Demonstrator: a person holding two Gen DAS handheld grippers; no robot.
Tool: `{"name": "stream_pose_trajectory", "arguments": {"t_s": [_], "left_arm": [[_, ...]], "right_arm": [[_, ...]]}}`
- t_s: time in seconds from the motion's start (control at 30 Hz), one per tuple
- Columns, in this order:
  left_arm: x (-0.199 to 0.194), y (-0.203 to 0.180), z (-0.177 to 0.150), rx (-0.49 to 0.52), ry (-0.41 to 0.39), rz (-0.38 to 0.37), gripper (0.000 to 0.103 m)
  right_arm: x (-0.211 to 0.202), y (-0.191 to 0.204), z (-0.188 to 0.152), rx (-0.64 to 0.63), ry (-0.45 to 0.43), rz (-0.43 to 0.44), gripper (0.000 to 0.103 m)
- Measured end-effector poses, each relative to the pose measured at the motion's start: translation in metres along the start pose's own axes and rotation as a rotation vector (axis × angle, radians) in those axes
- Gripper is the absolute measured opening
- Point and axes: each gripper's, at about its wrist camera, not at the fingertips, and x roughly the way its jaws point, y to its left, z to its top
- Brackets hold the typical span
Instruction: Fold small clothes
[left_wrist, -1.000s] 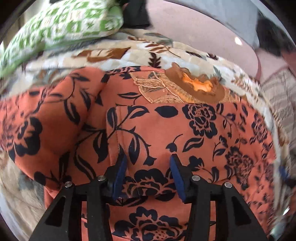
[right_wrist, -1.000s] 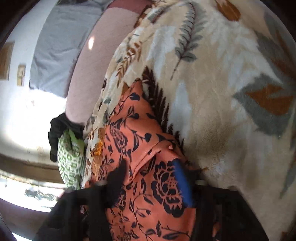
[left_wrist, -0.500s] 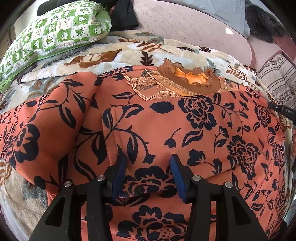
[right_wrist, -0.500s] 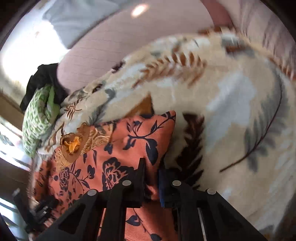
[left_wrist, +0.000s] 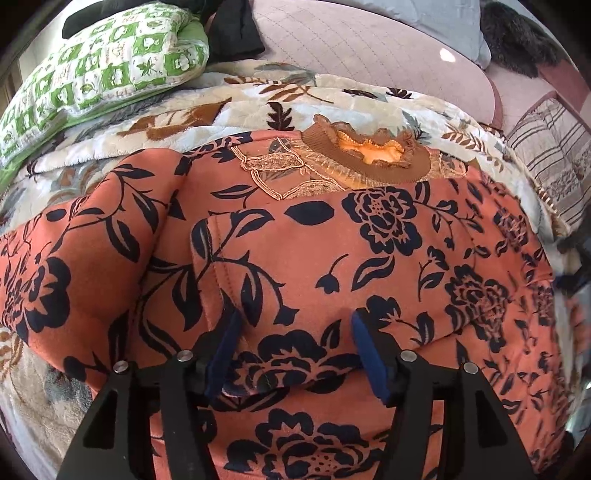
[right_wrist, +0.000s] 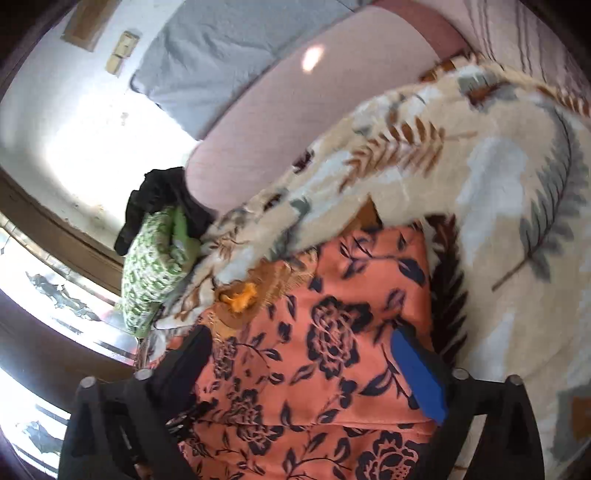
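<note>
Top (left_wrist: 369, 251): orange floral, laid on blanket (left_wrist: 207, 122); sleeve now folded across chest. Right gripper (right_wrist: 299, 354): jaws just spread wide, cloth released. Left gripper (left_wrist: 295, 347): jaws widened, sleeve let go. Sleeve fold judged placed; opposite sleeve remains.

A garment (left_wrist: 332, 258) lies spread on a blanket (left_wrist: 221, 110), its collar (left_wrist: 365, 155) at 12 o'clock in the left wrist view and one sleeve (left_wrist: 74, 266) folded out toward 9 o'clock. A pillow (left_wrist: 99, 70) rests on the blanket's far edge at 10 o'clock, with a dark cloth (left_wrist: 236, 33) just behind it. A cushion (left_wrist: 369, 48) stands behind the blanket at 1 o'clock. The left gripper (left_wrist: 295, 325) sits over the garment's near part at 6 o'clock; the right gripper (right_wrist: 299, 350) straddles the garment's edge.
</note>
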Motion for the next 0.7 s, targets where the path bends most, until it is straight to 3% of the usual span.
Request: {"name": "stream_pose_trajectory", "arguments": {"t_s": [0.03, 0.07, 0.13, 0.2, 0.27, 0.37, 0.47, 0.53, 0.57, 0.6, 0.63, 0.67, 0.7], "left_arm": [[-0.009, 0.005, 0.001, -0.020, -0.008, -0.029, 0.063], [-0.023, 0.012, 0.000, -0.038, -0.044, -0.062, 0.063], [-0.052, 0.026, -0.003, -0.055, -0.124, -0.084, 0.063], [-0.080, 0.048, -0.013, -0.101, -0.188, -0.092, 0.064], [-0.104, 0.082, -0.027, -0.203, -0.235, -0.112, 0.066], [-0.131, 0.146, -0.052, -0.386, -0.300, -0.106, 0.071], [-0.140, 0.207, -0.073, -0.534, -0.318, -0.053, 0.072], [-0.137, 0.242, -0.081, -0.632, -0.320, -0.071, 0.072], [-0.135, 0.259, -0.085, -0.677, -0.326, -0.084, 0.072], [-0.131, 0.275, -0.087, -0.724, -0.330, -0.089, 0.072], [-0.126, 0.290, -0.088, -0.773, -0.333, -0.105, 0.072], [-0.122, 0.303, -0.090, -0.822, -0.334, -0.130, 0.072], [-0.117, 0.318, -0.091, -0.872, -0.339, -0.151, 0.072]], "right_arm": [[0.007, -0.020, -0.009, 0.070, -0.012, -0.020, 0.087], [-0.008, -0.026, -0.015, 0.102, -0.089, 0.010, 0.074], [-0.032, -0.018, -0.022, 0.140, -0.125, 0.075, 0.076], [-0.053, 0.001, -0.030, 0.084, -0.195, 0.118, 0.079], [-0.055, 0.019, -0.032, -0.007, -0.187, 0.181, 0.086], [-0.043, 0.034, -0.036, -0.060, -0.178, 0.136, 0.086], [-0.066, 0.047, -0.032, -0.072, -0.252, 0.240, 0.086], [-0.057, 0.044, -0.023, -0.053, -0.224, 0.360, 0.087], [-0.037, 0.036, -0.018, -0.018, -0.181, 0.312, 0.087], [-0.011, 0.020, -0.014, 0.047, -0.115, 0.204, 0.087], [0.010, -0.002, -0.016, 0.149, -0.051, 0.165, 0.083], [0.003, -0.008, -0.020, 0.175, -0.115, 0.189, 0.073], [-0.008, -0.001, -0.023, 0.154, -0.141, 0.206, 0.074]]}}
